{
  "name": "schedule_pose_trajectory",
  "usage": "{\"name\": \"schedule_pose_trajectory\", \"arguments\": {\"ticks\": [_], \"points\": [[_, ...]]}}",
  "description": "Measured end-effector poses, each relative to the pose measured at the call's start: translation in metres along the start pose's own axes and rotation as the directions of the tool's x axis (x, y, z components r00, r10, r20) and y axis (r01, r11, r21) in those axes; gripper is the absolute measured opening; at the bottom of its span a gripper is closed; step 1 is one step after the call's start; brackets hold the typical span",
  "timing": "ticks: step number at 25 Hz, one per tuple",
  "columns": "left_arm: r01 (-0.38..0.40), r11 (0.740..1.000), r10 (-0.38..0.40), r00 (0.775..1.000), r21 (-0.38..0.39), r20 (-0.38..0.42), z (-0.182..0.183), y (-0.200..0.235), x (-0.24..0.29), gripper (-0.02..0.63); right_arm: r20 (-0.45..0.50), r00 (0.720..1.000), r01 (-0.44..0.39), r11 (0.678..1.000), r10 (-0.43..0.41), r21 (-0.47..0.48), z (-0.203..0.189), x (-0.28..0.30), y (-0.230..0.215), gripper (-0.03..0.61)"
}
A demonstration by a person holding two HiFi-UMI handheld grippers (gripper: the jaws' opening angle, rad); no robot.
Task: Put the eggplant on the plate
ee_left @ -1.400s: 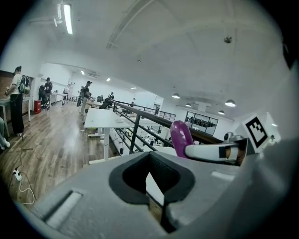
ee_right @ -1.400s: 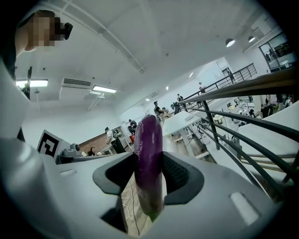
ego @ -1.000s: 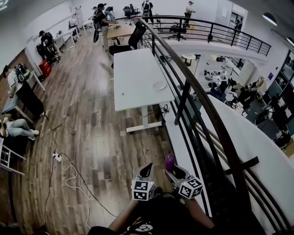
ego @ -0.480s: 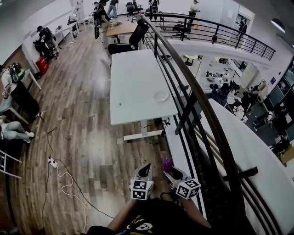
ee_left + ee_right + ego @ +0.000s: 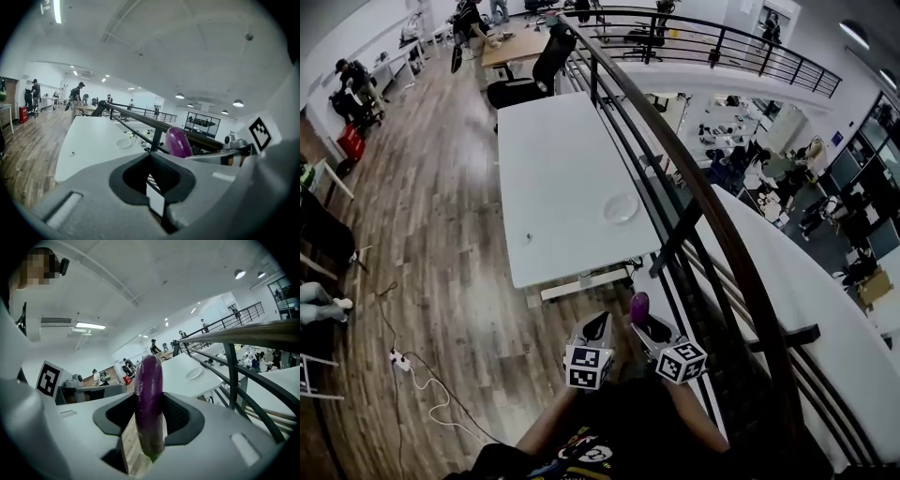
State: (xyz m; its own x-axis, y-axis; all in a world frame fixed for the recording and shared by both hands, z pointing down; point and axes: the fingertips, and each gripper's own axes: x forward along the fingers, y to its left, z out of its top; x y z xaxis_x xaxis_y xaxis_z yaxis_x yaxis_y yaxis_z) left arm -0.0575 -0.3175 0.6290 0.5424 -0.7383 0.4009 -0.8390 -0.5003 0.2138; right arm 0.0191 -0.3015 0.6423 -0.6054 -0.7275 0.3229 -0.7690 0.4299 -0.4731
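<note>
the right gripper (image 5: 649, 328) is clamping the eggplant (image 5: 638, 306) upright for the plate (image 5: 621, 207) on the white table (image 5: 546, 159) ahead, the left gripper (image 5: 599, 325) hanging clenched, empty.

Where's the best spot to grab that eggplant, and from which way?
Probably across its lower middle, with the jaws closing in from its two sides. The eggplant is long, slim and smooth, so its narrow width fits between the pads. The right gripper holds it upright that way.
</note>
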Motion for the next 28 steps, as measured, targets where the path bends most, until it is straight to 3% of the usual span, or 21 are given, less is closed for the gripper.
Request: {"name": "schedule_pose_trajectory", "arguments": {"ticks": [8,14,18,23,28], "points": [[-0.028,0.998,0.027,1.000,-0.060,-0.017,0.021,0.068,0.056,0.005,-0.082,0.996,0.028,0.999,-0.029,-0.015,0.022,0.087,-0.060,0.189],[-0.083,0.994,0.081,0.996,-0.067,-0.035,0.058,0.128,0.148,0.005,-0.122,0.992,0.001,0.999,-0.007,-0.049,0.075,0.179,-0.129,0.189],[-0.117,0.990,0.114,0.992,-0.076,-0.046,0.087,0.153,0.199,0.005,-0.218,0.976,-0.017,0.994,-0.007,-0.111,0.093,0.239,-0.181,0.189],[-0.172,0.982,0.167,0.984,-0.076,-0.064,0.112,0.174,0.231,0.005,-0.385,0.915,-0.002,0.954,-0.119,-0.298,0.092,0.334,-0.262,0.189],[-0.219,0.974,0.213,0.972,-0.058,-0.098,0.109,0.197,0.244,0.005,-0.519,0.789,-0.028,0.825,-0.328,-0.564,0.082,0.417,-0.324,0.189]]}}
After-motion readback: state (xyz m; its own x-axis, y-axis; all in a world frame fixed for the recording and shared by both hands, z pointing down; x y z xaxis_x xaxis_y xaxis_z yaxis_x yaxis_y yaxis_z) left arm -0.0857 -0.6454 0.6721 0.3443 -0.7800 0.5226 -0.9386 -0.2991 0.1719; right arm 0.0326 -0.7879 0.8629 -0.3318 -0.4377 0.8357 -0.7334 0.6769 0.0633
